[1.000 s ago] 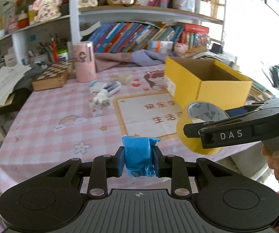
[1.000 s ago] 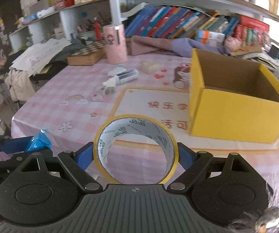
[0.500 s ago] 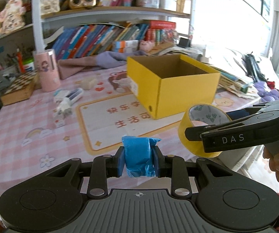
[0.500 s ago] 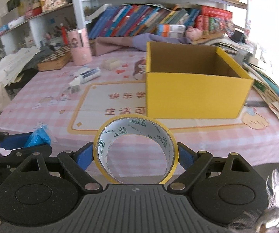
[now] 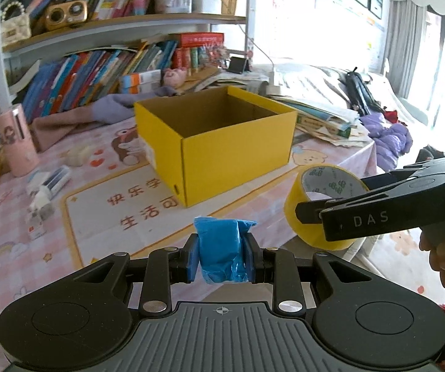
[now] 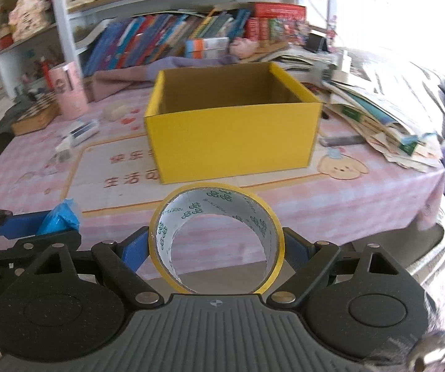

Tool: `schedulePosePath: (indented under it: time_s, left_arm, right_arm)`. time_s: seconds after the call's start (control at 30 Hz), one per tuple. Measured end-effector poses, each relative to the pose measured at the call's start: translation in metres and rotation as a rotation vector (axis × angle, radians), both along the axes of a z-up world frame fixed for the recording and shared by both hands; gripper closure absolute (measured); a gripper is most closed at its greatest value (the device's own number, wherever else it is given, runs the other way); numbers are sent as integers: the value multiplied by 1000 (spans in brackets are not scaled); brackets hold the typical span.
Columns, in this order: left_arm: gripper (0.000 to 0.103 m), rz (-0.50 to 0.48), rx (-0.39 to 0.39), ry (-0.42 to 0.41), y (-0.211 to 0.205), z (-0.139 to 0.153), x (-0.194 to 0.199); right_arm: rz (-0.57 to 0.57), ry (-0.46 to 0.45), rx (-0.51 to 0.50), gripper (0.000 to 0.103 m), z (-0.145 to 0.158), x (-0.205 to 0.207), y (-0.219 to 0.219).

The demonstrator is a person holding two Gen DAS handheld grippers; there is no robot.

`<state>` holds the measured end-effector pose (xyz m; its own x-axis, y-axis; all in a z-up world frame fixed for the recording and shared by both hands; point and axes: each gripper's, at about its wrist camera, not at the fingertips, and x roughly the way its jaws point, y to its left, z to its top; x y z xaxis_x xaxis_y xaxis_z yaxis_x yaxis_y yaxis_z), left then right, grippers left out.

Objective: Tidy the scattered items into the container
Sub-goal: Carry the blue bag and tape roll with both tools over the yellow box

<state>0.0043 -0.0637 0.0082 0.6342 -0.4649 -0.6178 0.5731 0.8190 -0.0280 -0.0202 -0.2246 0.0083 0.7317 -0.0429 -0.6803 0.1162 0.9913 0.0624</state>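
Note:
My left gripper [image 5: 221, 255] is shut on a blue plastic packet [image 5: 221, 248], held above the table's near edge. My right gripper [image 6: 216, 248] is shut on a yellow tape roll [image 6: 216, 207], which also shows in the left wrist view [image 5: 315, 214]. The open yellow cardboard box [image 5: 235, 152] stands on the pink checked tablecloth ahead of both grippers; it also shows in the right wrist view [image 6: 235, 139], and what shows of its inside is bare. The blue packet appears at the left of the right wrist view [image 6: 58, 218].
Small loose items [image 5: 46, 186] lie left of the box by a pink cup [image 5: 16, 141] and a chessboard box [image 6: 35, 114]. A purple cloth [image 5: 98, 111] and bookshelves stand behind. A stack of papers and books [image 6: 377, 114] lies right of the box.
Both grippers have swung to the right and closer to the yellow box, which now sits centred ahead. Each still holds its item.

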Motion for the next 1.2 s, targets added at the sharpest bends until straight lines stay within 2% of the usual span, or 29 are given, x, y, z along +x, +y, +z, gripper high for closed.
schedulePosePath:
  time_s: [0.43,0.63,0.9,1.2]
  left_arm:
    - [75,-11,1,14,-16,-3,19]
    - [75,-46,4,16,-30,-4,28]
    - [75,-63,4,-52,-41,7,45]
    - [75,-52,-17,-132,-55,30,82]
  right_arm:
    - [-16,13,2,16,-1,17,-19]
    - [-36,21,-1,16,-3,24,-30]
    - [-60,-13,2,16,5,39,-45]
    - [-46,-97,-2,16,34,78,-66]
